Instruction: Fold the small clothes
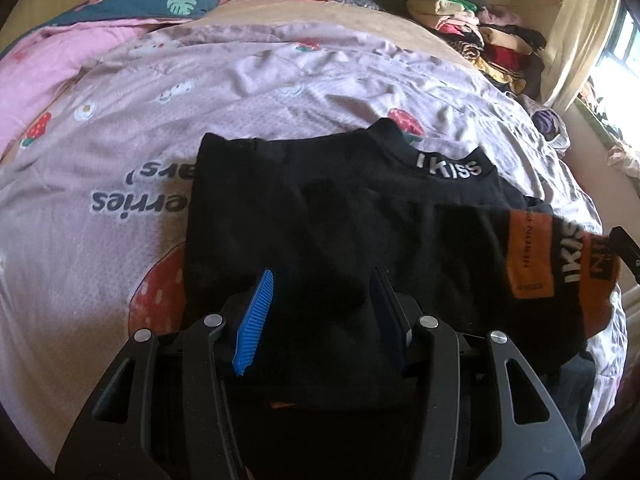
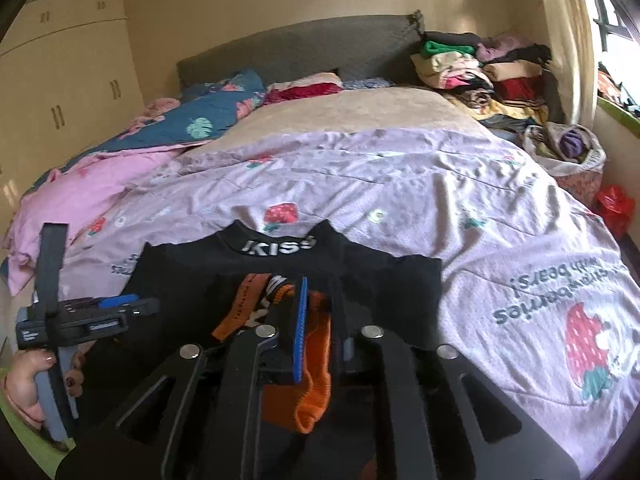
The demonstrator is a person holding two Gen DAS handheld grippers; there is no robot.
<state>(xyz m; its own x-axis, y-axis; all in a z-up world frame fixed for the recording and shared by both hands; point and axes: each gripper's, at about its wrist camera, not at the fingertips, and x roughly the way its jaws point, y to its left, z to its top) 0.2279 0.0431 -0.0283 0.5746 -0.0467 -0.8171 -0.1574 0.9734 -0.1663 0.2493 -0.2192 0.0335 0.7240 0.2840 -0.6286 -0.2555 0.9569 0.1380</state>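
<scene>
On the bed (image 2: 400, 184), toward the foot at 6 o'clock: a black top (image 1: 340, 208) lying folded over a lilac strawberry-print quilt (image 1: 200, 92), collar pointing to 12 o'clock. Angled steeply down over the near hem, the left hand-held gripper (image 1: 324, 312), blue pads roughly half apart, black cloth lying between them but not pinched. Gripped from below by a hand (image 2: 24, 384) at 8 o'clock in the right wrist view. Tilted down less steeply, the right hand-held gripper (image 2: 320, 328), narrowly parted, an orange cuff (image 2: 316, 384) hanging loosely between the pads; whether either pad presses it cannot be told. Readable on the collar: "IKISS" in white. Same word across the sleeve at 3 o'clock in the left wrist view, beside an orange patch (image 1: 530, 252) reading "HERON". On the quilt, upside down: "strawberries with bears".
</scene>
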